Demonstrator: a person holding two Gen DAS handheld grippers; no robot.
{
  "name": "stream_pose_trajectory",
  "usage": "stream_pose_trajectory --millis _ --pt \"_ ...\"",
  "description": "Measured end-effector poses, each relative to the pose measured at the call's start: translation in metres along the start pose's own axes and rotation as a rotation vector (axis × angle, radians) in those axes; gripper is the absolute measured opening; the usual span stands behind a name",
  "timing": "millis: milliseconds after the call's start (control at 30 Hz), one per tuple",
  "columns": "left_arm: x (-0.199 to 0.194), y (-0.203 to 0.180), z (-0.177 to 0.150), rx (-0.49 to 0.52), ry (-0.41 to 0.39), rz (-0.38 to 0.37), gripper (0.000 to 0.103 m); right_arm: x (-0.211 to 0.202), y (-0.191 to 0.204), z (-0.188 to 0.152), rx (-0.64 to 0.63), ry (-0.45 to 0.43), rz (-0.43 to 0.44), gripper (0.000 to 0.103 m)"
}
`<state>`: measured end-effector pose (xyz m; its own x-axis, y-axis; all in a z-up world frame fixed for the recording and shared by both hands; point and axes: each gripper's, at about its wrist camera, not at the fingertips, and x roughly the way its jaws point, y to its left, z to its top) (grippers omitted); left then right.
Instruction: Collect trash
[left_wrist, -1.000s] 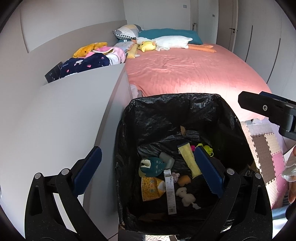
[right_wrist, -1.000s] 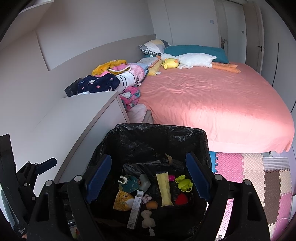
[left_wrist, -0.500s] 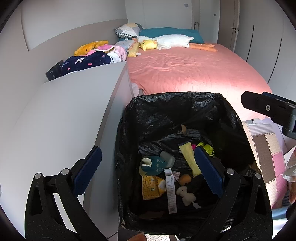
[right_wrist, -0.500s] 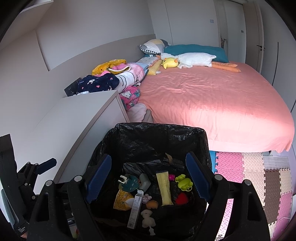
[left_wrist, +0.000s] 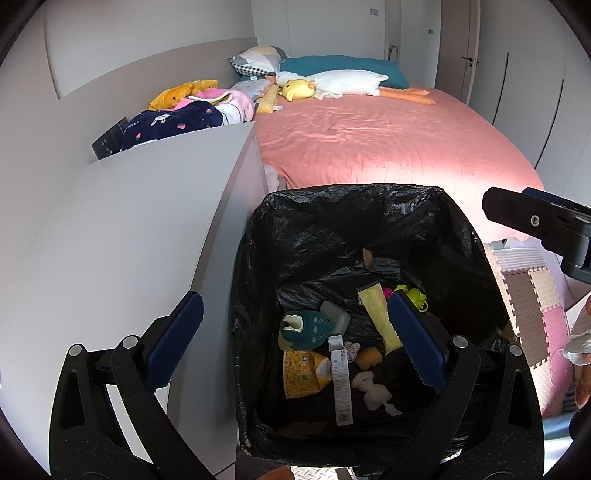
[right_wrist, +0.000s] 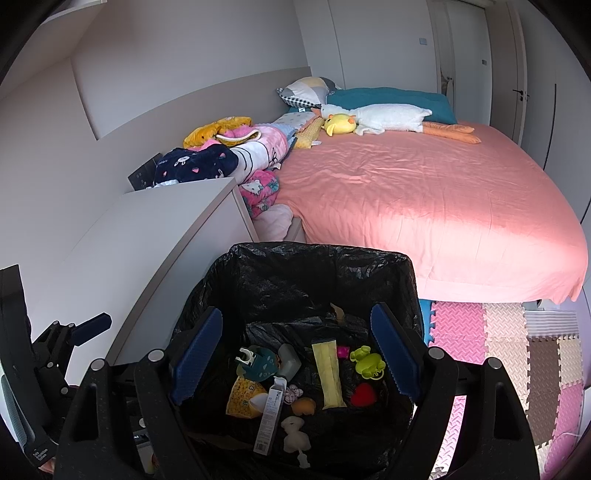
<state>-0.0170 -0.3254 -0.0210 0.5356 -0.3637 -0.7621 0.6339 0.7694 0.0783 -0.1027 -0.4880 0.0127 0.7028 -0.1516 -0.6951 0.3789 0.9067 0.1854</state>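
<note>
Over the last second almost nothing has moved. Left tool (left_wrist: 291, 338) and right tool (right_wrist: 297, 354) hover spread wide, empty, above the bin (right_wrist: 258, 273); trash (right_wrist: 328, 369) lies inside. Collection appears finished.

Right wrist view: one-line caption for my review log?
Open right gripper hovers empty over the black-lined trash bin holding small trash, beside the pink bed.

Sunlit pink bed (right_wrist: 424, 192) beside white cabinet (right_wrist: 147, 236), foam-mat floor (right_wrist: 517, 339).
</note>
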Motion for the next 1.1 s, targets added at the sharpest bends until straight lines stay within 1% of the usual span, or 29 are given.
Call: stream_pose_trajectory --millis 1100 --pt "-0.0011 -0.0019 -0.0011 0.006 0.011 -0.029 0.097 0.0005 0.0026 -0.0018 -0.005 0.000 0.001 0.083"
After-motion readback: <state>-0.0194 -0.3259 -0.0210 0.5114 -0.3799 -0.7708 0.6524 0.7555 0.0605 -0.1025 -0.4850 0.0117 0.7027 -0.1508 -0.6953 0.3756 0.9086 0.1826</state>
